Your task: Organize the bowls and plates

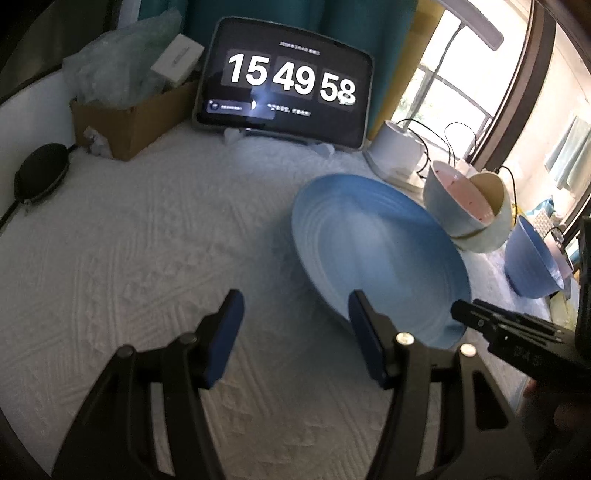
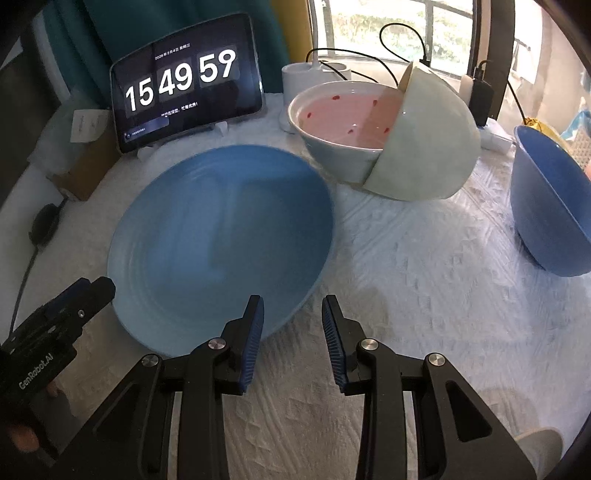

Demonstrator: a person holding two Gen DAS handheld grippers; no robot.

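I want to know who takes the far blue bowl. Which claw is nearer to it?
Right. The right claw hovers open over the cloth beside the blue plate, with the blue bowl off to its right. The left claw sits at the plate's opposite edge, farther away.

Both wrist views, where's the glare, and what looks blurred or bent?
Left wrist view: window blown out at right, blue plate smeared, tablet edges bowed. Right wrist view: window overexposed at top, blue plate soft, corners vignetted black.

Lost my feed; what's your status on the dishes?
Left gripper and right gripper open, empty. Blue plate flat between them, unheld. Tilted pale bowl leans in pink bowl.
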